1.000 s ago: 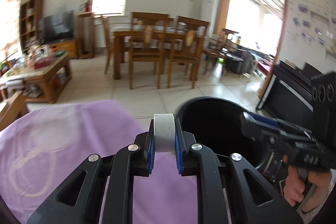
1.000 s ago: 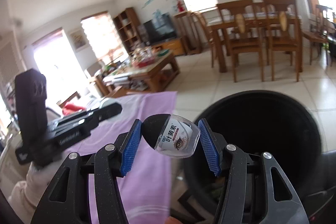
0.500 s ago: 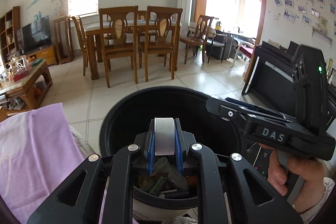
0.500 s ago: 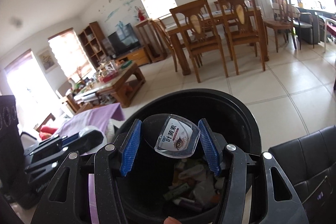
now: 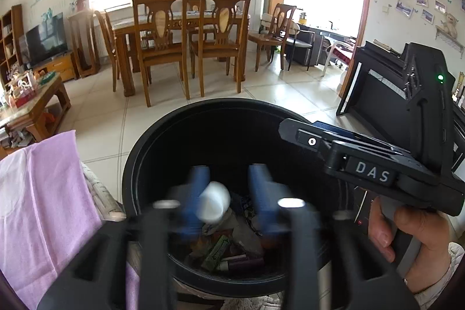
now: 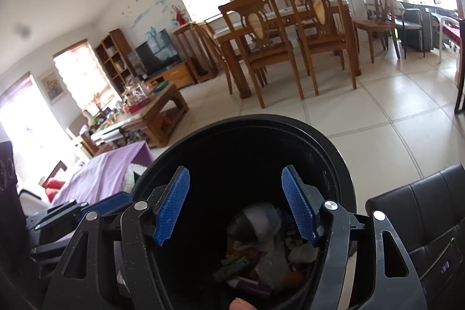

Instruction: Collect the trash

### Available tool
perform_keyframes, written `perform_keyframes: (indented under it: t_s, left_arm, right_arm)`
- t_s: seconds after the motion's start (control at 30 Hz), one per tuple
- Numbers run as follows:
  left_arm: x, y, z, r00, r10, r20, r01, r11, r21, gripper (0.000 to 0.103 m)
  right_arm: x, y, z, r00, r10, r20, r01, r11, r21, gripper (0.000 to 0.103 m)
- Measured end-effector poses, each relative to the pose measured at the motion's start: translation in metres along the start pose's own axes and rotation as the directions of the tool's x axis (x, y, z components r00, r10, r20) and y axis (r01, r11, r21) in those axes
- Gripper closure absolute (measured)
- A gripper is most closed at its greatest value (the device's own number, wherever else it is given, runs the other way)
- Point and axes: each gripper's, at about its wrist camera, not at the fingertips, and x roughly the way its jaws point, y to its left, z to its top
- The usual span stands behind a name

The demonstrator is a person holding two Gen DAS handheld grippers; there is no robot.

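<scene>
A black round trash bin (image 5: 180, 141) (image 6: 325, 147) stands on the tiled floor with several pieces of trash at its bottom. My left gripper (image 5: 229, 182) is over the bin, its jaws apart and blurred by motion. A white cap (image 5: 214, 205) is loose between them, falling. My right gripper (image 6: 235, 199) is open and empty over the bin. A blurred clear plastic piece (image 6: 258, 222) lies or falls just below it among the trash. The right gripper's body (image 5: 377, 164) shows at the right of the left wrist view.
A purple cloth (image 5: 43, 193) (image 6: 101, 173) covers a surface left of the bin. A black leather seat (image 6: 421, 211) is at the right. A dining table with chairs (image 5: 180, 34), a coffee table (image 6: 145, 112) and a black piano (image 5: 375, 89) stand around on the floor.
Both grippers opened over the bin. The left one let go of the white cap and the right one let go of the clear plastic piece, which dropped toward the trash.
</scene>
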Motion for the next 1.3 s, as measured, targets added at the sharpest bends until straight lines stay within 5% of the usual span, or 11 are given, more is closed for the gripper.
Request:
perform_keyframes:
  t_s: [0.07,0.17,0.47,0.67,0.77,1.0,1.13,1.3]
  left_arm:
    - [-0.008,0.001,-0.001,0.999,0.024,0.033,-0.024,1.000,-0.006,0.014]
    - [-0.016,0.001,0.000,0.999,0.018,0.037,-0.018,1.000,0.007,0.006]
    - [-0.058,0.034,-0.015,0.998,0.035,0.049,-0.033,0.998,-0.044,0.005]
    - [-0.111,0.097,-0.044,0.982,0.161,0.094,-0.142,0.973,-0.180,0.005]
    - [-0.143,0.129,-0.062,0.952,0.277,0.130,-0.240,0.939,-0.245,0.005]
    - [-0.222,0.198,-0.114,0.772,0.609,0.183,-0.509,0.764,-0.396,0.005]
    - [-0.245,0.230,-0.133,0.715,0.687,0.130,-0.573,0.682,-0.455,0.005]
    - [-0.256,0.254,-0.146,0.672,0.737,0.073,-0.614,0.610,-0.501,0.005]
  right_arm:
    - [-0.001,0.001,0.000,1.000,-0.007,0.004,0.007,1.000,-0.002,0.036]
    - [-0.004,0.005,-0.001,1.000,-0.015,0.013,0.015,1.000,-0.004,0.029]
    - [-0.015,0.047,-0.005,0.999,0.011,0.045,-0.010,1.000,-0.028,0.010]
    - [-0.007,0.118,-0.012,0.996,0.082,0.045,-0.077,0.992,-0.103,0.006]
    - [0.001,0.164,-0.022,0.992,0.121,0.047,-0.113,0.981,-0.159,0.006]
    - [0.024,0.291,-0.057,0.972,0.229,0.042,-0.206,0.931,-0.302,0.005]
    - [0.036,0.353,-0.085,0.962,0.266,0.056,-0.226,0.897,-0.379,0.005]
    - [0.042,0.396,-0.107,0.956,0.269,0.113,-0.188,0.865,-0.465,0.005]
